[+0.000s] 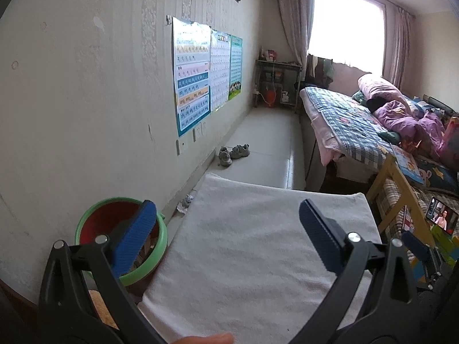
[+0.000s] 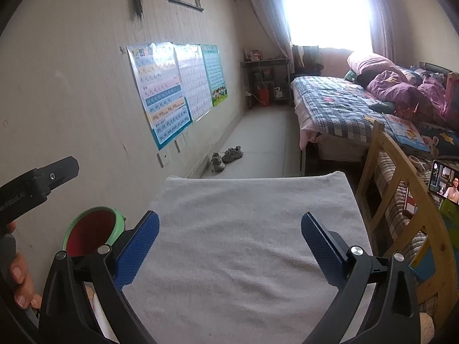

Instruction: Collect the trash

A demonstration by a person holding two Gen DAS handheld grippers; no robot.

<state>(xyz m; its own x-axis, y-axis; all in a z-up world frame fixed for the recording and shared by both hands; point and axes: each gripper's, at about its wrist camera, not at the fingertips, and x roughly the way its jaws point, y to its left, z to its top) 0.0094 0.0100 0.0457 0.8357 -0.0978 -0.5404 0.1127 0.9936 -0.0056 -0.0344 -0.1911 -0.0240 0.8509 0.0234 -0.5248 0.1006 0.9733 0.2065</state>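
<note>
A round bin (image 1: 94, 218) with a green rim and red inside stands on the floor by the wall, left of a surface covered with a white towel (image 1: 258, 246). It also shows in the right wrist view (image 2: 89, 229). A crumpled bit of paper trash (image 1: 185, 203) lies on the floor by the wall beyond the bin. My left gripper (image 1: 226, 229) is open and empty above the towel, its left finger over the bin. My right gripper (image 2: 229, 240) is open and empty above the towel (image 2: 252, 229). The left gripper's body (image 2: 34, 186) shows at the left of the right wrist view.
A pair of grey shoes (image 1: 233, 153) lies on the floor by the wall. A bed (image 1: 352, 120) with bedding stands to the right. A wooden frame (image 2: 401, 183) and a phone (image 2: 444, 185) are near the towel's right side. Posters (image 1: 200, 77) hang on the wall.
</note>
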